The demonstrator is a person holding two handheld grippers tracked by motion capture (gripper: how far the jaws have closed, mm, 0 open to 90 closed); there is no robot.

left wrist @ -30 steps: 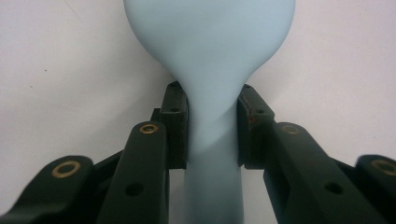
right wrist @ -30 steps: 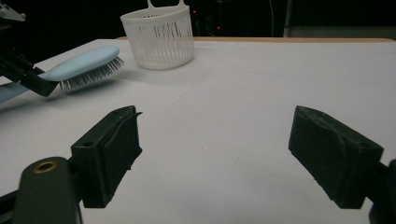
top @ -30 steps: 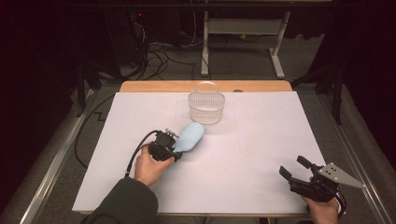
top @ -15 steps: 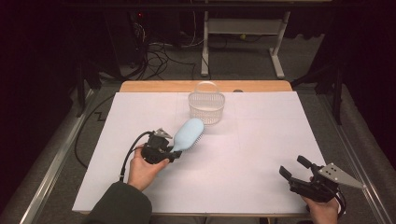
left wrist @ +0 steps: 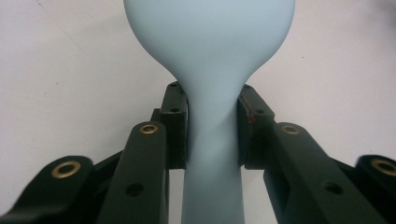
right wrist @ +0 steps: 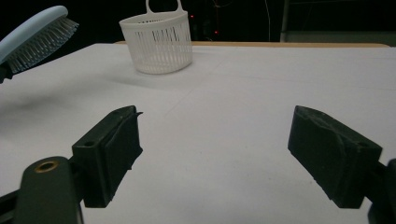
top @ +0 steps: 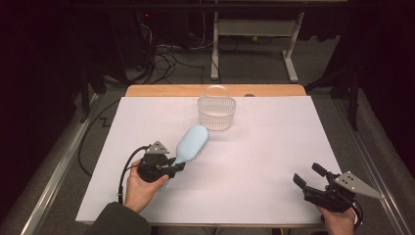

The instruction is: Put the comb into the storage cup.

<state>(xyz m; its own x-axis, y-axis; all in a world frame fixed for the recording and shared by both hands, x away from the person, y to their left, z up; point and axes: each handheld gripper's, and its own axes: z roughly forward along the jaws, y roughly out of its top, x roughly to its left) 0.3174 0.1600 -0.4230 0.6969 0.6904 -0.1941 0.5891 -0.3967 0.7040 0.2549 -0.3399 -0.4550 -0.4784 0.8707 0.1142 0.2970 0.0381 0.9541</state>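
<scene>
A pale blue hairbrush [top: 192,143] hangs above the white table, bristles down and to the right, its head pointing toward the basket. My left gripper [top: 177,166] is shut on the brush's handle [left wrist: 213,140]; both pads press its narrow neck. The brush head [right wrist: 35,39] also shows raised at the upper left of the right gripper view. A white slotted basket [top: 216,110] with a hoop handle stands at the table's far middle, also seen as the basket [right wrist: 159,39]. My right gripper [top: 309,174] rests low at the near right corner, jaws wide open with nothing between them [right wrist: 215,154].
The white table cover [top: 274,142] stretches between the two hands. A wooden table edge [top: 166,90] runs behind the basket. Beyond it are a dark floor, cables [top: 166,54] and a white frame's legs [top: 288,54].
The left hand has carried the brush up and toward the left and near side, tilting its head higher. The right gripper has stayed put.
</scene>
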